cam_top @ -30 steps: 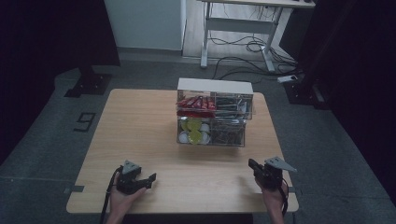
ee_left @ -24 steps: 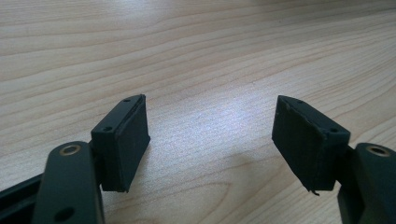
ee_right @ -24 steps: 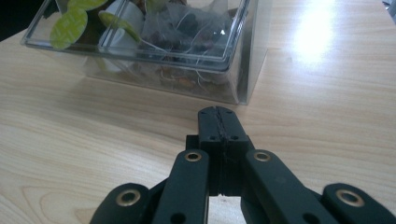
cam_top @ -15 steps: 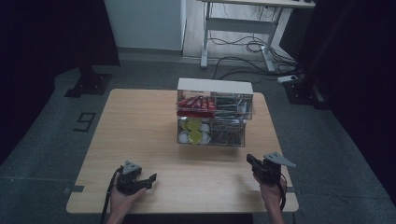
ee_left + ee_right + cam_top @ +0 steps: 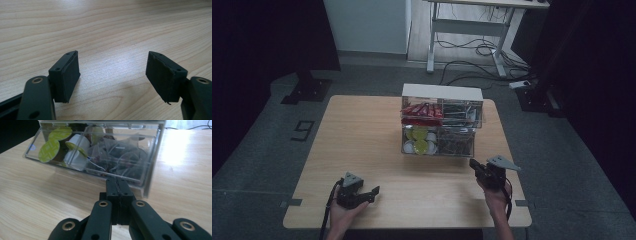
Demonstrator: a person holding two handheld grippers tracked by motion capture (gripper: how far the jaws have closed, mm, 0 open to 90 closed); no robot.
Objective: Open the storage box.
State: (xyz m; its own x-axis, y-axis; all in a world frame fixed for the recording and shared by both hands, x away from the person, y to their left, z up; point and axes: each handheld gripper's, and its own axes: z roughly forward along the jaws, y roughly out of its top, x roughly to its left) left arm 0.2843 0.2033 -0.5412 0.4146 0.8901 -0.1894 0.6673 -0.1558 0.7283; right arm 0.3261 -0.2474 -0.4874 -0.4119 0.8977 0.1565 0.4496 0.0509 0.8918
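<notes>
Right gripper (image 5: 474,165) has crept a bit closer to the clear drawer box (image 5: 439,125) since a second ago.

My right jaws are pressed together on nothing, just in front of the box's lower drawer (image 5: 95,157). Left gripper (image 5: 371,192) sits well apart from the box, near the table's (image 5: 362,130) front edge, jaws spread wide and holding nothing.

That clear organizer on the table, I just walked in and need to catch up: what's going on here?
A person holds a gripper in each hand. The right gripper, jaws shut and empty, points at the clear organizer's lower drawer, which stands pulled out and holds green-lidded pods and sachets. The left gripper rests open on the table.
</notes>
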